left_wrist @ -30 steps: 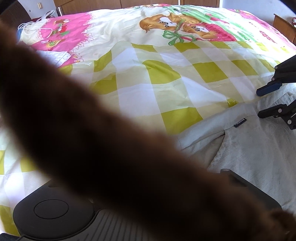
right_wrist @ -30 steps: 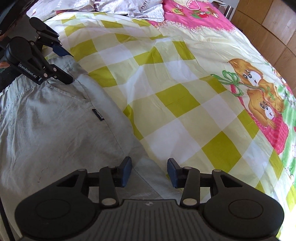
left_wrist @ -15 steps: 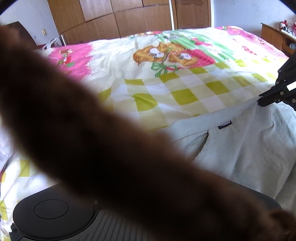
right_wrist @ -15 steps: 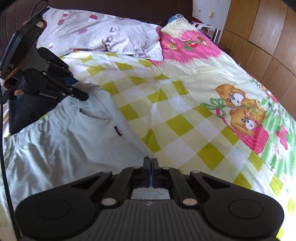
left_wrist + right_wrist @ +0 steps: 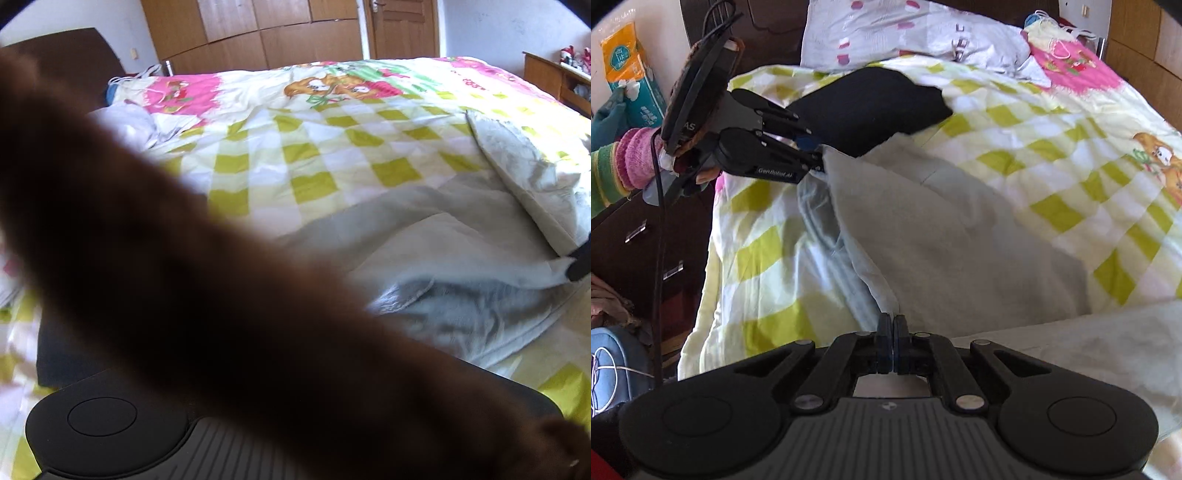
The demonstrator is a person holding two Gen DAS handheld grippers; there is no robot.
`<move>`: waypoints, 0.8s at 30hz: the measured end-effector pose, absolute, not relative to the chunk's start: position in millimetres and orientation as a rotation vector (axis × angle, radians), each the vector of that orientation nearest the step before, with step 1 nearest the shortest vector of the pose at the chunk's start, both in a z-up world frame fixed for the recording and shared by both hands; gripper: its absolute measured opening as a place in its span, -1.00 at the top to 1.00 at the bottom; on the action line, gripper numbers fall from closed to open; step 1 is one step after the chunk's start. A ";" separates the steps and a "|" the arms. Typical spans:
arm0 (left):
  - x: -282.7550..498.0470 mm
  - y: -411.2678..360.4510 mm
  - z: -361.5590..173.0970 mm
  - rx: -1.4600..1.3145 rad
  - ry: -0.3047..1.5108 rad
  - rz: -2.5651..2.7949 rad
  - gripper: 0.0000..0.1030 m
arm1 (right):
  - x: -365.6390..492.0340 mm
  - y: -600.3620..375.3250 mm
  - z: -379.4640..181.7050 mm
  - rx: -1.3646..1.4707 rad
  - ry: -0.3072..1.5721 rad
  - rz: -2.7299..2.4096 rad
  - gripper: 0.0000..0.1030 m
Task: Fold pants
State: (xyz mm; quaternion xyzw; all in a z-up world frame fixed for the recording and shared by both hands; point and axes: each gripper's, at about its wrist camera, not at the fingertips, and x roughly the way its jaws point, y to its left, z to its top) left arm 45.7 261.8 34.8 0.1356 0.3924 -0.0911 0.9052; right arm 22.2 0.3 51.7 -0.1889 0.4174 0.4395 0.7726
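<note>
Light grey pants (image 5: 953, 236) hang lifted above the checked bedspread (image 5: 1052, 122). My right gripper (image 5: 891, 332) is shut on the waistband at one corner. My left gripper (image 5: 818, 158) is shut on the other waistband corner, seen in the right wrist view at upper left. In the left wrist view a blurred brown furry thing (image 5: 184, 295) hides the left fingers. The pants (image 5: 461, 266) spread to the right there, and the right gripper's tip (image 5: 580, 266) pinches the cloth at the right edge.
A folded black garment (image 5: 871, 107) lies on the bed behind the left gripper. A white pillow (image 5: 905, 33) is at the head. A dark drawer unit (image 5: 646, 240) and a tissue pack (image 5: 628, 74) stand left of the bed. Wooden wardrobes (image 5: 277, 33) are beyond.
The right gripper closed on the waistband a second ago. Both grippers have since lifted the pants up off the bed, so the cloth now hangs between them.
</note>
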 end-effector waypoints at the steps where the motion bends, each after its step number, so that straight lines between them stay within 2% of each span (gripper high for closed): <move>1: 39.3 265.2 30.5 0.279 0.803 -0.166 0.63 | 16.5 4.0 44.5 -0.424 0.912 0.953 0.64; 12: 16.6 267.3 21.0 0.394 0.691 -0.110 0.48 | 3.3 22.1 29.4 -0.467 0.920 0.865 0.63; 14: 10.9 267.0 13.9 0.439 0.703 -0.104 0.37 | 1.5 25.7 23.2 -0.480 0.927 0.856 0.61; 18: -0.7 265.5 -3.3 0.477 0.754 -0.085 0.32 | -4.8 30.1 15.7 -0.516 0.913 0.844 0.59; 24: -15.5 281.4 8.4 0.418 0.742 0.018 0.27 | -10.6 22.1 24.6 -0.530 0.887 0.851 0.57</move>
